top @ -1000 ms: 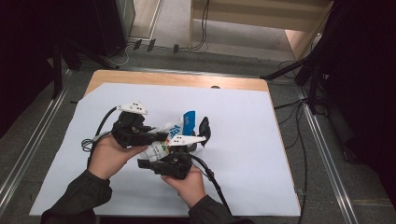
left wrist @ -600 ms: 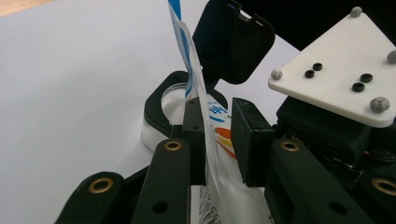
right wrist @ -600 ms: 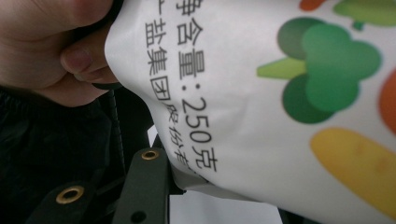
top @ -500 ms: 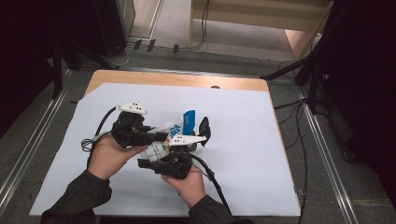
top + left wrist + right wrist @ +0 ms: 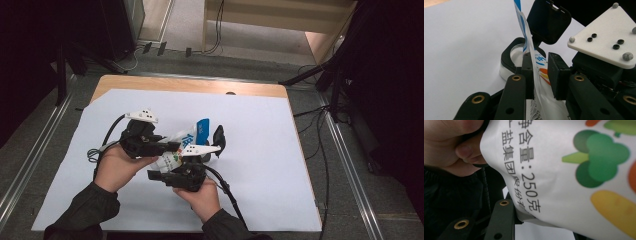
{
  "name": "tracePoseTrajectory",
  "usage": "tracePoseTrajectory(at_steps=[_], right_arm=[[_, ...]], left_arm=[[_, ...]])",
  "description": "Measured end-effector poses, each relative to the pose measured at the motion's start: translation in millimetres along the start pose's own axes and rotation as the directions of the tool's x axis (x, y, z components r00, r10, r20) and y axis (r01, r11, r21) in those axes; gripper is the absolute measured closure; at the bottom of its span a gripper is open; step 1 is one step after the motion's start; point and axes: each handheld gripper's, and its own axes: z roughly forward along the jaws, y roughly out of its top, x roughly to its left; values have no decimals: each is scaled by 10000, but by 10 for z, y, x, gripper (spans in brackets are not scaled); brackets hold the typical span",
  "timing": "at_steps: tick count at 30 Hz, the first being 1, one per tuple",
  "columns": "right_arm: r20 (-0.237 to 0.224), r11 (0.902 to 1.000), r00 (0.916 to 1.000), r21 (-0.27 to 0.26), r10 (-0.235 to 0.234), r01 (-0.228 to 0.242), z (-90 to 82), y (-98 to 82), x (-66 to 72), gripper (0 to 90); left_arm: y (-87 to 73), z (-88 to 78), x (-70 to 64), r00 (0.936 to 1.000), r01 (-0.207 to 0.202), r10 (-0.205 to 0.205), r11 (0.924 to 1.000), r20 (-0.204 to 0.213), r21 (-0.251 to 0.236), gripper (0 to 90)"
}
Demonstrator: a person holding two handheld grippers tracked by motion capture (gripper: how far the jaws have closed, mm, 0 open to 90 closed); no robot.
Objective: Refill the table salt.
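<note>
At mid-table, over the white sheet [image 5: 280,150], I hold the bag [image 5: 537,75] tilted above the open jar [image 5: 510,58]. My left tongs [image 5: 540,75] clamp its neck, my right tongs [image 5: 172,172] its lower end. I keep the mouth over the jar and tip slowly.

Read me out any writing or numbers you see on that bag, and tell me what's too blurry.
bag, black print, top line: "净含量:250克"
bag, second line: "盐集团股份有", cut off by the jaw
bag's blue characters in the left gripper view: too partial to read
barcode digits: too small to read
</note>
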Motion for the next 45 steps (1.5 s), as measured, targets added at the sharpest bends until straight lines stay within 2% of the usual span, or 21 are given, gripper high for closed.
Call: tracePoseTrajectory(at_steps=[15, 27, 45], right_arm=[[-56, 10000, 10000, 28, 57, -56, 6, -4, -8, 663], [-183, 9999, 9998, -64, 127, -128, -4, 5, -11, 665], [-359, 9995, 9989, -94, 286, -289, -34, 8, -33, 665]], left_arm=[[2, 10, -12, 10000, -25, 26, 10000, -93, 49, 763], [20, 10, -20, 10000, -53, 53, 10000, 20, 19, 762], [42, 51, -35, 9996, -223, 224, 9997, -146, 83, 764]])
